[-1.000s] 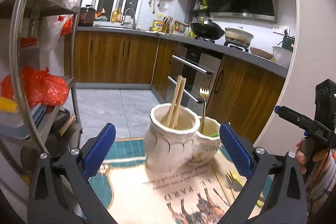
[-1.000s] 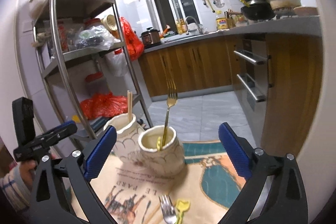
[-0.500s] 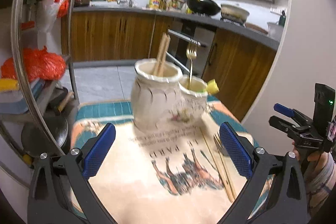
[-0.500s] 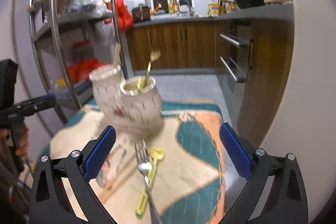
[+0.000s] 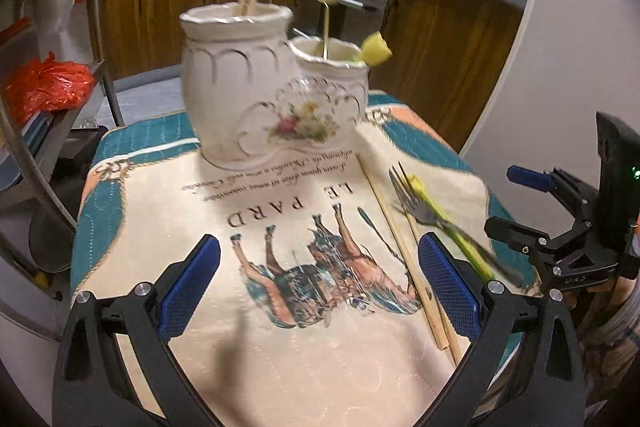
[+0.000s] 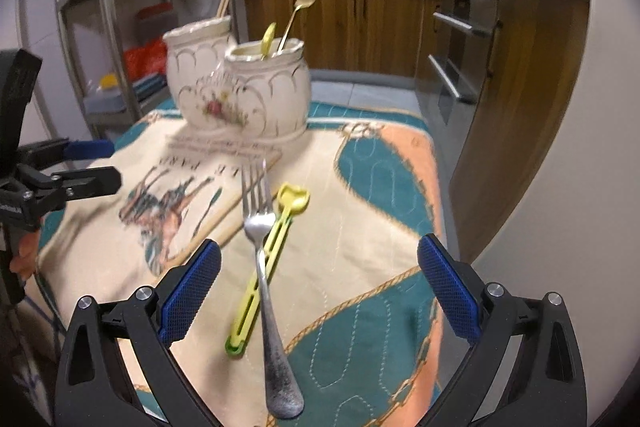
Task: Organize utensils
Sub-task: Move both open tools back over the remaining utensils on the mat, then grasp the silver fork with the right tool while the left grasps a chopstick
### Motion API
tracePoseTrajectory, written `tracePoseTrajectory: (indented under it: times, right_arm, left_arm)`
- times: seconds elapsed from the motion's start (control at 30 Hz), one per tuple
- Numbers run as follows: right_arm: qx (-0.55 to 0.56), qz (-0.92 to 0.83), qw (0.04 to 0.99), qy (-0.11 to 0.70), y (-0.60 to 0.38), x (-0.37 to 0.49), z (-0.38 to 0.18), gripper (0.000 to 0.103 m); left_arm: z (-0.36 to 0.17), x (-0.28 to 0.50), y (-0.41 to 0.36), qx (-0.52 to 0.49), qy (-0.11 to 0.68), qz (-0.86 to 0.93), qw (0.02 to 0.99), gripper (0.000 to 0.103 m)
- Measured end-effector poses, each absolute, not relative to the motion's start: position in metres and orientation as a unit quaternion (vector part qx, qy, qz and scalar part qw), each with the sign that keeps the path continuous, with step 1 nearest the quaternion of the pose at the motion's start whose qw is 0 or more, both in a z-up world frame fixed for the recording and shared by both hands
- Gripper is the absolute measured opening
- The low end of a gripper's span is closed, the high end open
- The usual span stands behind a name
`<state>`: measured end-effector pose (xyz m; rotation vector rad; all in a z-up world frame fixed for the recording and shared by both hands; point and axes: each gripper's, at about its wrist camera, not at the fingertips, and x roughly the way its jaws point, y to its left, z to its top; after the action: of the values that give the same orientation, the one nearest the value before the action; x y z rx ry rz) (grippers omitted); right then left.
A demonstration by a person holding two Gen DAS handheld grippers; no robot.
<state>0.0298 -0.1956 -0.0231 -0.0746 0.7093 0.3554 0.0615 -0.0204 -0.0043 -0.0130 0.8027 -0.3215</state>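
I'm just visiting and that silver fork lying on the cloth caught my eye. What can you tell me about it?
The silver fork looks like plain metal, four-tined, with a dull, speckled handle end. It lies flat on the printed tablecloth, tines towards the ceramic holder, its handle crossing over the yellow-green plastic utensil. Neither gripper touches it; it lies ahead of the open right gripper.

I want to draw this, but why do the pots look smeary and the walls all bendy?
Left wrist view: the pots and the fork on the cloth look smeared, so the camera was likely moving; the counter edge bows from the fisheye lens. Right wrist view: the pots are soft, the shelf pole curves, and the corners go black.
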Motion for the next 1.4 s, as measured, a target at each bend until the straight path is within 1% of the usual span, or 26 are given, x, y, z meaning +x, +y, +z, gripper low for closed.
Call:
tracePoseTrajectory:
  times: [0.07,0.1,0.13,0.17,0.23,0.27,0.33,0.37,0.4,0.53,0.57,0.6,0.67,0.7,0.77,0.83,0.9,0.97,1.0,1.03,1.1,1.3,1.37,1.4]
  right_arm:
    - [-0.044,0.184,0.918,0.349,-0.193,0.029,-0.026,0.095]
    - [-0.045,0.186,0.917,0.350,-0.192,0.029,-0.025,0.091]
    - [-0.045,0.187,0.916,0.353,-0.191,0.031,-0.025,0.085]
    - [-0.042,0.187,0.915,0.356,-0.190,0.034,-0.024,0.081]
    - [-0.036,0.187,0.912,0.364,-0.188,0.041,-0.024,0.067]
    - [-0.035,0.187,0.910,0.368,-0.187,0.044,-0.025,0.065]
    - [-0.032,0.189,0.905,0.379,-0.182,0.053,-0.026,0.053]
    - [-0.029,0.191,0.903,0.383,-0.180,0.055,-0.027,0.050]
    - [-0.026,0.194,0.900,0.390,-0.178,0.057,-0.028,0.044]
    - [-0.029,0.206,0.896,0.393,-0.176,0.053,-0.028,0.033]
    - [-0.030,0.209,0.894,0.395,-0.177,0.050,-0.028,0.032]
    - [-0.030,0.213,0.893,0.395,-0.177,0.049,-0.029,0.031]
    - [-0.032,0.220,0.892,0.394,-0.176,0.046,-0.030,0.029]
    - [-0.035,0.222,0.891,0.394,-0.176,0.045,-0.030,0.027]
    - [-0.041,0.223,0.890,0.395,-0.173,0.045,-0.031,0.025]
    - [-0.049,0.225,0.889,0.396,-0.170,0.045,-0.032,0.020]
    - [-0.061,0.228,0.887,0.397,-0.166,0.044,-0.034,0.016]
    - [-0.066,0.231,0.886,0.396,-0.163,0.042,-0.034,0.012]
    - [-0.069,0.233,0.886,0.396,-0.162,0.042,-0.034,0.010]
    - [-0.071,0.234,0.885,0.396,-0.161,0.041,-0.034,0.008]
    - [-0.081,0.234,0.885,0.395,-0.159,0.040,-0.035,0.008]
    - [-0.113,0.229,0.886,0.387,-0.153,0.038,-0.035,0.008]
    - [-0.127,0.228,0.886,0.383,-0.149,0.037,-0.035,0.006]
    - [-0.128,0.227,0.887,0.381,-0.148,0.036,-0.035,0.006]
  left_arm:
    - [-0.007,0.063,-0.024,-0.002,0.394,-0.158,0.905,0.097]
    - [-0.010,0.063,-0.026,0.001,0.396,-0.159,0.904,0.097]
    - [-0.011,0.063,-0.027,0.002,0.398,-0.160,0.903,0.097]
    - [-0.013,0.064,-0.028,0.002,0.401,-0.159,0.902,0.097]
    - [-0.016,0.065,-0.031,0.002,0.405,-0.159,0.900,0.097]
    - [-0.017,0.065,-0.032,0.002,0.406,-0.158,0.900,0.097]
    - [-0.017,0.064,-0.034,0.003,0.407,-0.161,0.899,0.097]
    - [-0.017,0.064,-0.035,0.004,0.407,-0.162,0.899,0.097]
    - [-0.017,0.064,-0.037,0.005,0.408,-0.163,0.898,0.097]
    - [-0.019,0.064,-0.041,0.007,0.411,-0.173,0.895,0.097]
    - [-0.019,0.064,-0.044,0.007,0.412,-0.178,0.894,0.097]
    - [-0.019,0.065,-0.046,0.008,0.413,-0.181,0.893,0.095]
    - [-0.020,0.066,-0.054,0.014,0.417,-0.191,0.889,0.085]
    - [-0.021,0.066,-0.058,0.017,0.420,-0.196,0.886,0.078]
    - [-0.024,0.068,-0.063,0.017,0.427,-0.201,0.882,0.069]
    - [-0.026,0.068,-0.068,0.018,0.433,-0.210,0.877,0.056]
    - [-0.026,0.068,-0.071,0.020,0.435,-0.216,0.874,0.051]
    - [-0.027,0.068,-0.075,0.023,0.438,-0.222,0.871,0.044]
    - [-0.028,0.069,-0.076,0.025,0.440,-0.223,0.869,0.033]
    - [-0.031,0.070,-0.078,0.026,0.447,-0.226,0.865,0.027]
    - [-0.034,0.071,-0.080,0.026,0.453,-0.226,0.862,0.025]
    - [-0.036,0.079,-0.088,0.031,0.453,-0.223,0.863,0.025]
    - [-0.036,0.081,-0.091,0.039,0.450,-0.220,0.865,0.024]
    - [-0.036,0.081,-0.091,0.042,0.449,-0.220,0.865,0.019]
